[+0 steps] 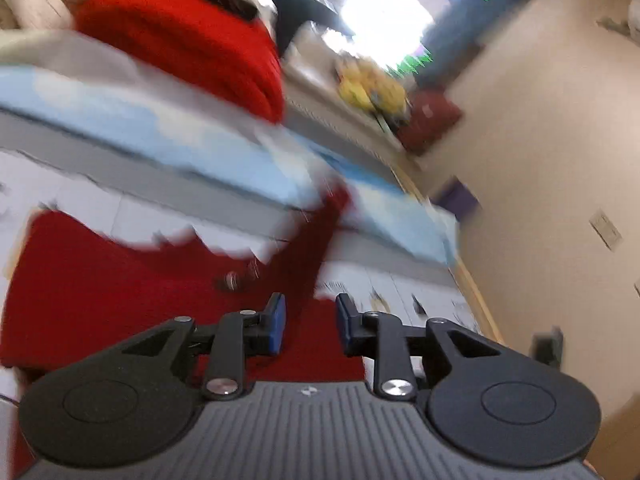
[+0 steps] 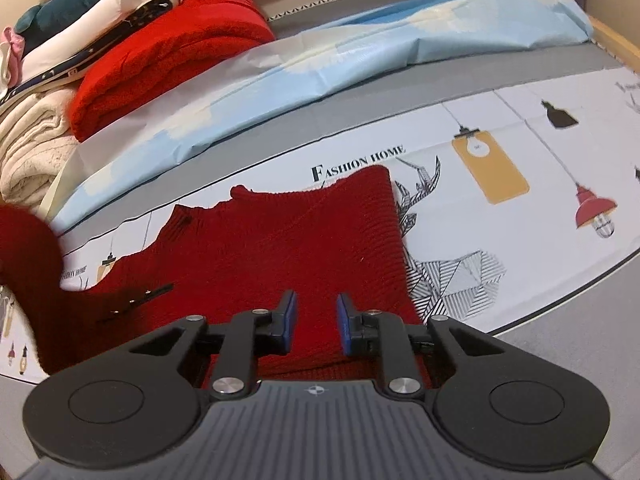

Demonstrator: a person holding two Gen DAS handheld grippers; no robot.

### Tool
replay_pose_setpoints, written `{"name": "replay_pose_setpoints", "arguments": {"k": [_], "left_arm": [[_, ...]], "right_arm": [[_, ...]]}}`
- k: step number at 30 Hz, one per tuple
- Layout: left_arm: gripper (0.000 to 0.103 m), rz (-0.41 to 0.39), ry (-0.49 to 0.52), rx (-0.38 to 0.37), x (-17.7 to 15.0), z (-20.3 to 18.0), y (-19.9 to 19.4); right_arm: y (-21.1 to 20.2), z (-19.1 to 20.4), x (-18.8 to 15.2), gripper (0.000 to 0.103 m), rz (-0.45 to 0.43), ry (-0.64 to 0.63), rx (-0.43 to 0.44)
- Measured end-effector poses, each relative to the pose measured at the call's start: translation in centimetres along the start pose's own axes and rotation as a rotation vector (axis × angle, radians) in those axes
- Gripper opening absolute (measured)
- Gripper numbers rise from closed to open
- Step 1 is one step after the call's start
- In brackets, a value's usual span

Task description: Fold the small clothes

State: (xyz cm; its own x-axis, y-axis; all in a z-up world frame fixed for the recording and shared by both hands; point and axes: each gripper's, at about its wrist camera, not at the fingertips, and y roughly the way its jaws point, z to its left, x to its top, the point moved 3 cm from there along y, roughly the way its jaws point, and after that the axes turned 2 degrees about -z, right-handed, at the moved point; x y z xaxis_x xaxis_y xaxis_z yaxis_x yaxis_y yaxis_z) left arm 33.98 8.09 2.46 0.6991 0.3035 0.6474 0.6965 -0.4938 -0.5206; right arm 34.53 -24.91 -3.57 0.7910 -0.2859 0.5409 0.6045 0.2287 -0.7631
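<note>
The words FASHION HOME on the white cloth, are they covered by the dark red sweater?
No, the dark red sweater lies just below the lettering, which reads whole.

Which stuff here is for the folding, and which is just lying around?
For the folding:
dark red sweater
left gripper
right gripper
printed cloth underneath it

Just lying around:
pile of folded clothes
light blue sheet
yellow toy

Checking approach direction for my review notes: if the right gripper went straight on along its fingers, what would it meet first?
Most likely the dark red knit garment lying on the printed cloth: the right gripper points down at it, jaws apart with nothing between them. How close it is cannot be told.
</note>
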Motion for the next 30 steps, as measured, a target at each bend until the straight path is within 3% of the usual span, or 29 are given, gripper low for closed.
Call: {"name": "replay_pose_setpoints", "arguments": {"k": [4, 7, 9, 11, 20, 28, 29, 30], "left_arm": [[0.030, 0.007, -0.029, 0.124, 0.6, 3.1, 0.0], [0.030, 0.087, -0.046, 0.379, 0.8, 7.0, 0.4], [0.030, 0.129, -0.045, 0.490, 0.9, 9.2, 0.5], [0.030, 0.139, -0.062, 0.543, 1.4, 10.9, 0.3], [0.030, 0.138, -0.066, 0.501, 2.1, 10.7, -0.7], [0.030, 0.146, -0.059, 0.514, 2.2, 12.0, -1.1], [0.030, 0.145, -0.063, 0.519, 2.3, 12.2, -1.2], [0.030, 0.144, -0.068, 0.523, 2.3, 12.4, -1.2]], "right_arm": [[1.1, -1.5, -0.5, 0.029, 0.049, 0.107, 0.012], [2.0, -2.5, -0.7, 0.029, 0.069, 0.167, -0.004], [2.6, -2.9, -0.8, 0.029, 0.075, 0.195, -0.014], [3.2, -3.2, -0.9, 0.029, 0.075, 0.235, -0.009], [5.9, -3.8, -1.2, 0.029, 0.072, 0.357, -0.013], [7.0, -4.6, -1.0, 0.027, 0.069, 0.373, -0.026], [7.1, -4.6, -0.8, 0.026, 0.064, 0.361, -0.025], [7.2, -4.5, -0.6, 0.017, 0.055, 0.347, -0.027]]}}
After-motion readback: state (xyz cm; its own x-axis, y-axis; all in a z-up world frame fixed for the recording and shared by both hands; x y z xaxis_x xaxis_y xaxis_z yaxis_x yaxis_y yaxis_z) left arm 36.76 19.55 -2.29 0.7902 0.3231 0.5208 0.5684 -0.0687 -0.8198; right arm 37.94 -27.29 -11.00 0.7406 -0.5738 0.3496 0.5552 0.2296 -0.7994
